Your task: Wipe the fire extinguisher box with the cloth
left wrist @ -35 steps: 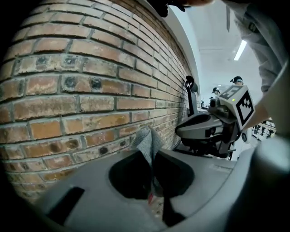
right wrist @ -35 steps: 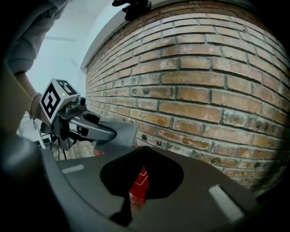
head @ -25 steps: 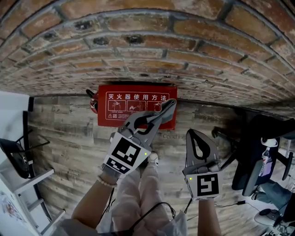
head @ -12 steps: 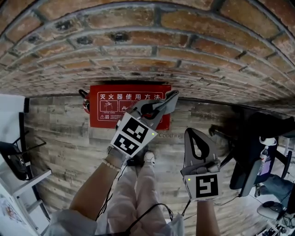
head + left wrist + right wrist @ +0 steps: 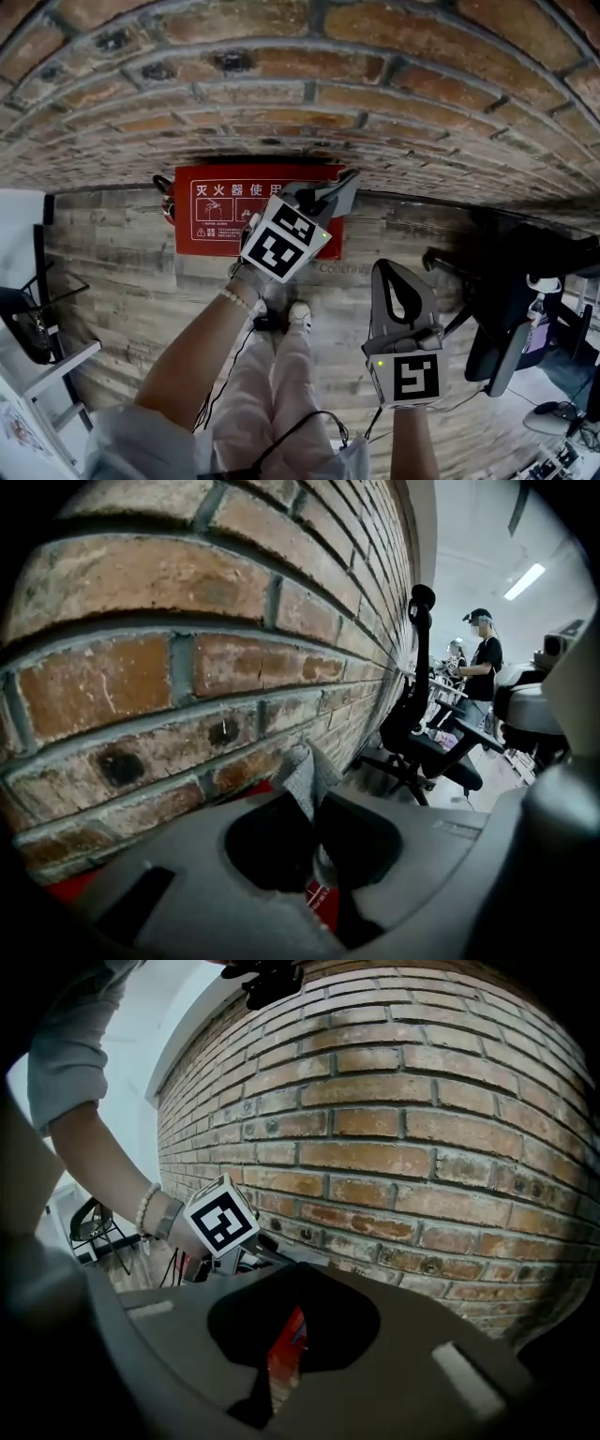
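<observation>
Two left gripper (image 5: 345,185) jaws clamp the cloth (image 5: 302,771) over the fire extinguisher box (image 5: 211,223); right gripper (image 5: 385,268) jaws closed, empty.

Far side: red brick wall (image 5: 375,112), closed along its whole run. The red fire extinguisher box with white lettering (image 5: 211,220) sits on the grey wood-plank floor (image 5: 122,291), hard against the wall base. The left half of its lettered face is bare. The left gripper (image 5: 330,192) with the grey cloth (image 5: 345,187) covers the right end.

Floor left of the box is open as far as the white shelf unit (image 5: 19,234).

Right side is tighter — the black office chair (image 5: 506,300) crowds the floor. The right gripper (image 5: 392,272) hangs between it and the person's legs (image 5: 281,375).
</observation>
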A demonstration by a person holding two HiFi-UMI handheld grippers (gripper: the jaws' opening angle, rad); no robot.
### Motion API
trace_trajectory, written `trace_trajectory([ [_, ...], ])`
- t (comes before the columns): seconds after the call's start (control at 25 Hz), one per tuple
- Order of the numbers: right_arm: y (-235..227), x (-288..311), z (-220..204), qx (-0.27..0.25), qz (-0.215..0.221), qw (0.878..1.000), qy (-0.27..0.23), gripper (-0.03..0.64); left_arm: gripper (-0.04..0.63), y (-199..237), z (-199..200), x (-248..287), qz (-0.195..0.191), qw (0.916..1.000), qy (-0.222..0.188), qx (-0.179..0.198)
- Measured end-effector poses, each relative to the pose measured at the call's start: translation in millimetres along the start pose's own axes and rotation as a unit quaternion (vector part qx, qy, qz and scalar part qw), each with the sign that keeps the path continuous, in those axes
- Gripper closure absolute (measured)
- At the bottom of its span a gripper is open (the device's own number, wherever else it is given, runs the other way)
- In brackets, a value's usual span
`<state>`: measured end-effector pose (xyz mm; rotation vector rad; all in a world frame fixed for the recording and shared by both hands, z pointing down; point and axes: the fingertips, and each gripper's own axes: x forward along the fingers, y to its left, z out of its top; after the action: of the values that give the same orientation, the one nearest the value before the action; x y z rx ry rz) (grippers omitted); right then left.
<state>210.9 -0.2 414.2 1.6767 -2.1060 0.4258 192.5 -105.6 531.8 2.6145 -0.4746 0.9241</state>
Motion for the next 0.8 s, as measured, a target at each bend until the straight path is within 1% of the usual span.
trace_trajectory([
  [0.2, -0.7, 4.8, -0.5, 0.006, -0.003, 1.0, -0.002, 0.608, 0.581, 12.3, -3.3, 14.8, 0.014, 0.9997, 0.021, 0.003],
  [0.28, -0.7, 6.5, -3.0, 0.009, -0.004, 1.0, 0.0, 0.609, 0.581, 17.0, -9.3, 19.5, 0.02, 0.999, 0.04, -0.002],
  [0.4, -1.3, 7.6, -6.7, 0.013, -0.005, 1.0, 0.004, 0.609, 0.581, 22.7, -16.7, 24.2, 0.028, 0.9977, 0.063, 0.002],
  [0.8, -0.5, 10.1, -12.8, 0.015, -0.004, 1.0, 0.013, 0.609, 0.58, 31.7, -25.7, 31.9, 0.036, 0.9957, 0.085, 0.009],
])
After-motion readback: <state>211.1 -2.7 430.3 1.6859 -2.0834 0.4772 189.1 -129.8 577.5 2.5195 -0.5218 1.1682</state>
